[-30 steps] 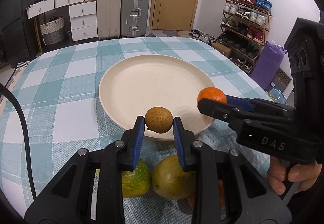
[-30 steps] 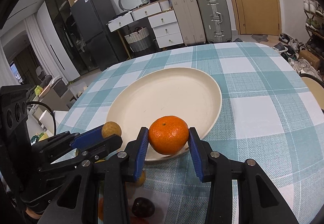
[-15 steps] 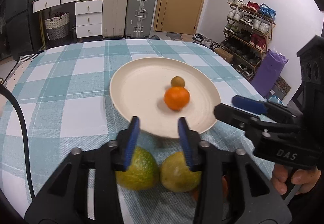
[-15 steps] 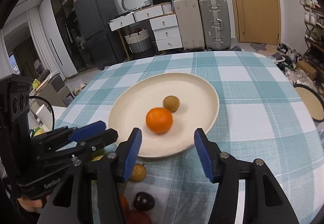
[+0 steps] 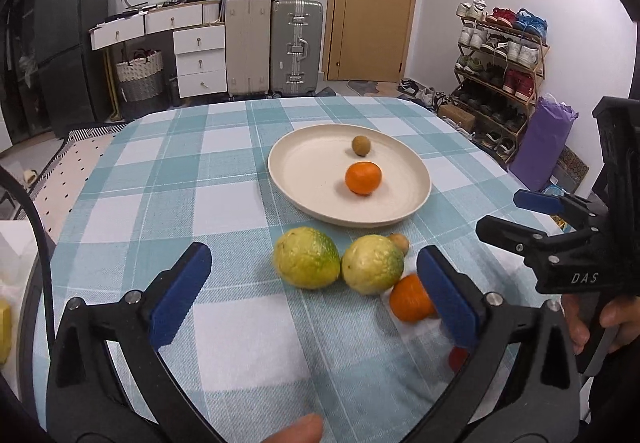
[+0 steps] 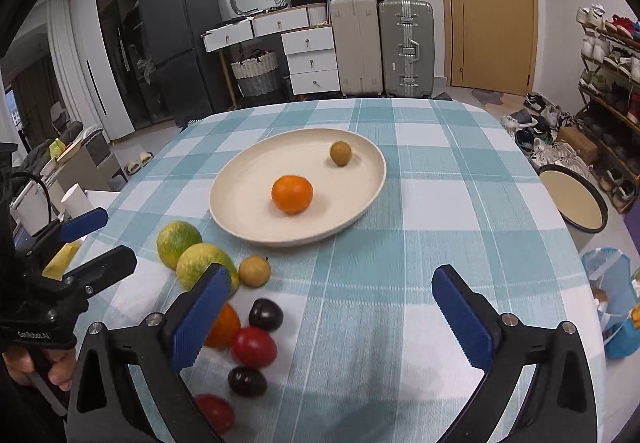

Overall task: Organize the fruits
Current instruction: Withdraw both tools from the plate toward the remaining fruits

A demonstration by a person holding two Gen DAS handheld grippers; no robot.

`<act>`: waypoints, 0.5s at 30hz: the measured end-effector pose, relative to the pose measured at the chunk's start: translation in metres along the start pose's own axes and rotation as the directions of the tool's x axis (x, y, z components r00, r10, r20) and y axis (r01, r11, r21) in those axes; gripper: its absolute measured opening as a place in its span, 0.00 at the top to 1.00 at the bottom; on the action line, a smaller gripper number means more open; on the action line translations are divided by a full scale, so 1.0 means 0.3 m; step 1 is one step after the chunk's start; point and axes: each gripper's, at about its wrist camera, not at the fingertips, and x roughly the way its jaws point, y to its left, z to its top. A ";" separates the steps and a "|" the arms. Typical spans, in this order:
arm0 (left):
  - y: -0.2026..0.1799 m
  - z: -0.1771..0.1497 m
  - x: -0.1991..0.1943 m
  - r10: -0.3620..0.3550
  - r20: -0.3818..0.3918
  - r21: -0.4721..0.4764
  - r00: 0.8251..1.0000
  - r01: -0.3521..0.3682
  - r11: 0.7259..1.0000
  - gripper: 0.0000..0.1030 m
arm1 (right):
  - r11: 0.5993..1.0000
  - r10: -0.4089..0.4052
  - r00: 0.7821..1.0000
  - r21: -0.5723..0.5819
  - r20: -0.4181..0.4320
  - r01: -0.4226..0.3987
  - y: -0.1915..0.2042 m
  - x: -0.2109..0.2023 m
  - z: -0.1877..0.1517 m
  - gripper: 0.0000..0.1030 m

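A cream plate (image 5: 304, 187) (image 6: 240, 199) on the checked tablecloth holds an orange mandarin (image 5: 363, 178) (image 6: 292, 193) and a small brown fruit (image 5: 361, 145) (image 6: 340, 153). Near the front lie two yellow-green citrus fruits (image 5: 307, 263) (image 6: 178, 244), a small tan fruit (image 6: 254, 271), another mandarin (image 5: 410, 299), red fruits (image 6: 253, 347) and dark plums (image 6: 266, 315). My left gripper (image 5: 316, 295) is open and empty above the loose fruit. My right gripper (image 6: 328, 315) is open and empty, back from the plate.
The round table's edge (image 6: 568, 243) falls off to the right, with a round stool (image 6: 576, 199) and a blue bag (image 6: 616, 303) beside it. Suitcases (image 5: 296, 47), drawers and a shoe rack (image 5: 500, 55) stand behind.
Both grippers let go of their fruit onto the plate, opened wide, and pulled back toward the near side of the table. The mandarin and brown fruit now rest on the plate.
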 end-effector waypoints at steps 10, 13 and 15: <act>-0.059 -0.080 -0.100 -0.014 -0.007 0.010 1.000 0.015 1.000 0.00 | 0.999 0.023 0.999 -0.032 -0.032 -0.024 0.038 -0.082 -0.101 0.00; -0.086 -0.101 -0.106 -0.026 -0.021 0.031 0.999 0.027 0.999 0.00 | 0.998 0.016 0.999 -0.057 -0.034 -0.018 0.045 -0.088 -0.127 0.00; -0.103 -0.107 -0.100 -0.028 -0.028 0.042 0.999 0.029 0.999 0.00 | 0.997 0.014 0.999 -0.069 -0.046 -0.017 0.046 -0.079 -0.139 0.00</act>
